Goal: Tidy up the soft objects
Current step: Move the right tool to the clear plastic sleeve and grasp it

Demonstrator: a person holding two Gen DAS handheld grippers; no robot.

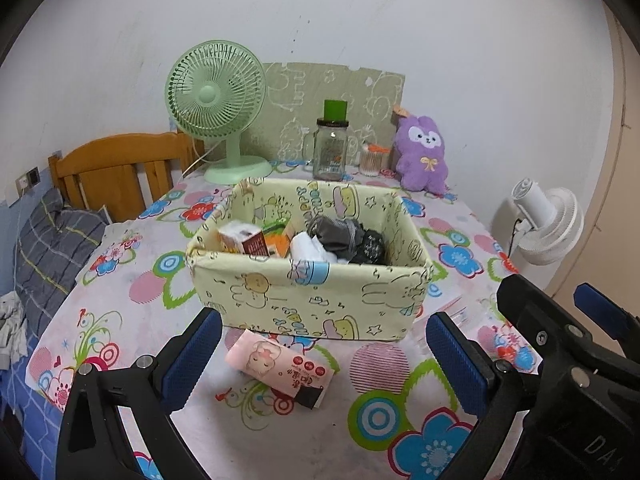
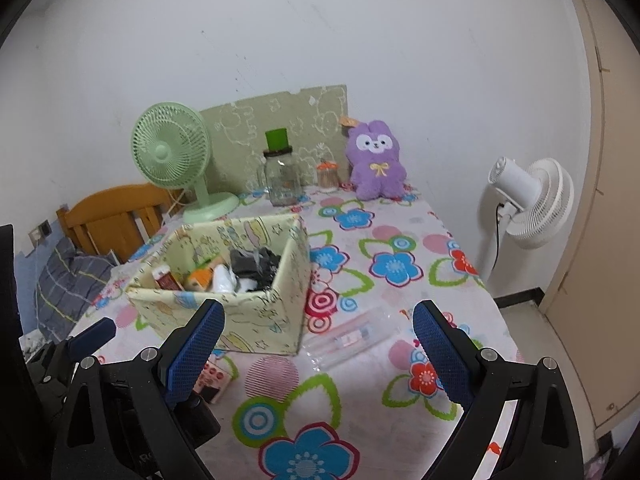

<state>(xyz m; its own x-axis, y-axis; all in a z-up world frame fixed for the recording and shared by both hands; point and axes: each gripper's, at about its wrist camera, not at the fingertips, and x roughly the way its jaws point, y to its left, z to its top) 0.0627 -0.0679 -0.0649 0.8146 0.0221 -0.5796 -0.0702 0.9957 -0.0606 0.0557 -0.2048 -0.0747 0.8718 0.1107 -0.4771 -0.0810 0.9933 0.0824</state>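
Observation:
A pale yellow fabric storage box point(image 1: 312, 300) point(image 2: 256, 320) stands mid-table, holding a small carton, an orange pack, white tissue and dark grey cloth point(image 1: 344, 236). A pink tissue pack point(image 1: 280, 364) lies on the table just in front of the box, between the open fingers of my left gripper point(image 1: 324, 356). In the right wrist view only a corner of that pack point(image 2: 212, 380) shows behind the left finger. My right gripper point(image 2: 316, 352) is open and empty, hovering near the box's right front corner. A purple plush rabbit point(image 1: 424, 152) point(image 2: 376, 160) sits at the back against the wall.
A clear plastic sleeve point(image 2: 352, 336) lies right of the box. At the back stand a green desk fan point(image 1: 216, 108), a glass jar with green lid point(image 1: 330, 148) and a small toothpick jar point(image 1: 374, 158). A white floor fan point(image 2: 524, 204) stands off the table's right edge; a wooden headboard point(image 1: 120, 168) is left.

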